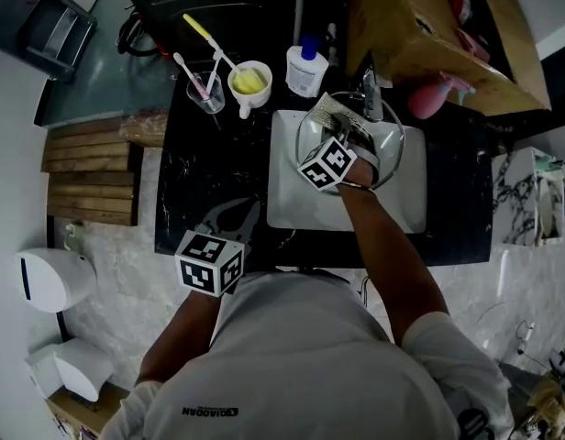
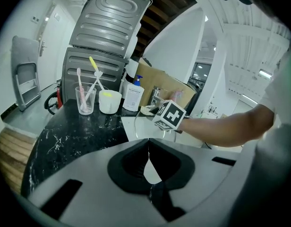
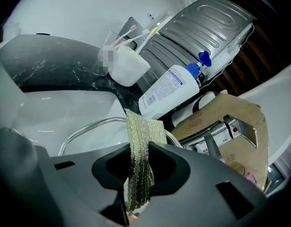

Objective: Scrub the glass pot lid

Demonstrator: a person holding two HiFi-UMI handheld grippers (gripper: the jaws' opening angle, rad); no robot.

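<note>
Black stone worktop [image 1: 177, 200] fills the left side, and our left gripper [image 2: 149, 145] hangs above its near edge with the jaws pressed together on nothing. That is the first risk we see: nothing steadies the lid, so a firm stroke could make it slide or rock.

Further along the worktop stand a cup of toothbrushes [image 1: 205, 92], a white mug [image 1: 249, 82] and a soap bottle [image 1: 306, 67], all close behind the sink [image 1: 287, 204]. A wide sweep toward the back could knock any of them over, and the bottle is nearest.

Inside the white sink sits the glass lid [image 1: 393, 154]. From the right gripper view its rim [image 3: 84, 126] seems raised off the basin floor, though we cannot tell how it is propped. Glass on smooth ceramic is likely slippery, so hard sideways pressure could send it clattering against the basin wall.

Over the lid, our right gripper [image 1: 348, 136] pinches a shiny mesh scrubbing cloth [image 3: 143, 136]. Only a narrow strip sits between the jaws and the rest sticks out floppy. We judge that it could fold under or pull free, and then hard plastic would rub the glass.

To the right, the tap [image 1: 371, 99] stands just behind the lid, and the cardboard box [image 1: 429, 35] overhangs it. A long forward stroke could strike the tap.
</note>
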